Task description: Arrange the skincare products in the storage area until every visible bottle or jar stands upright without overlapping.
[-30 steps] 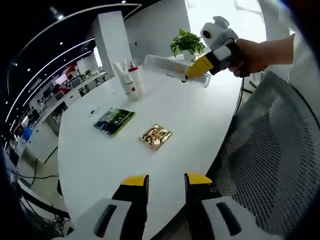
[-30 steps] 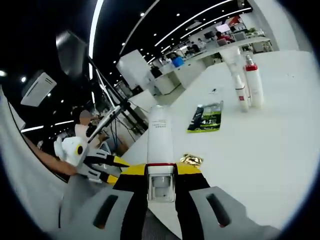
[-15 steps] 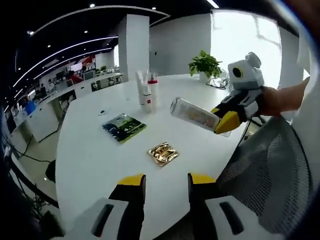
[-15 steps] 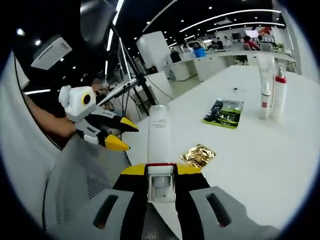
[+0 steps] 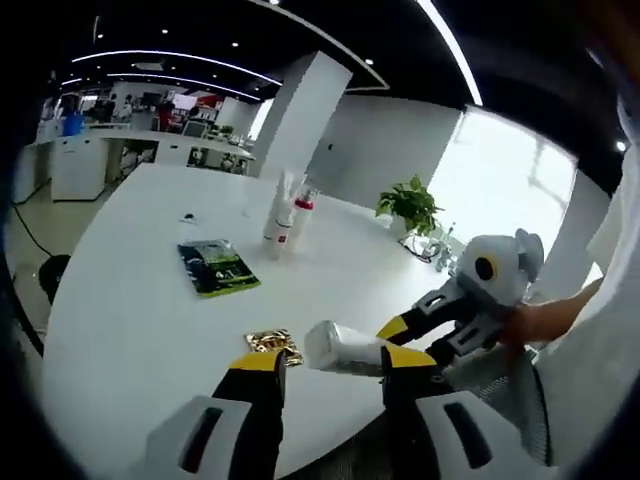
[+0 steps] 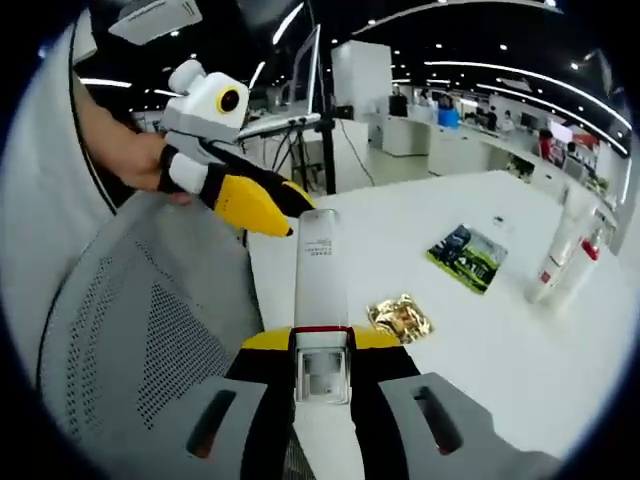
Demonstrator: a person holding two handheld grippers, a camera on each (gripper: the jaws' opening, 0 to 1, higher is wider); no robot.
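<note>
A tall white bottle (image 6: 319,270) with a red band at its base lies along my right gripper (image 6: 320,340), which is shut on that base. In the left gripper view the bottle's far end (image 5: 343,346) reaches in between the spread jaws of my left gripper (image 5: 332,362), which is open. The right gripper (image 5: 402,340) comes in from the right there, held by a hand. My left gripper (image 6: 288,212) shows beside the bottle's tip. Two slim white bottles (image 5: 284,216), one red-capped, stand upright far back on the white table (image 5: 130,300).
A green packet (image 5: 218,268) and a gold sachet (image 5: 272,345) lie flat on the table, also seen as packet (image 6: 468,255) and sachet (image 6: 400,317). A grey mesh chair (image 6: 130,330) stands at the table's near edge. A potted plant (image 5: 410,206) is at the far side.
The two grippers have come together. The held bottle, earlier out over the table and clear of the left jaws, now lies with its end between them. Both views have swung.
</note>
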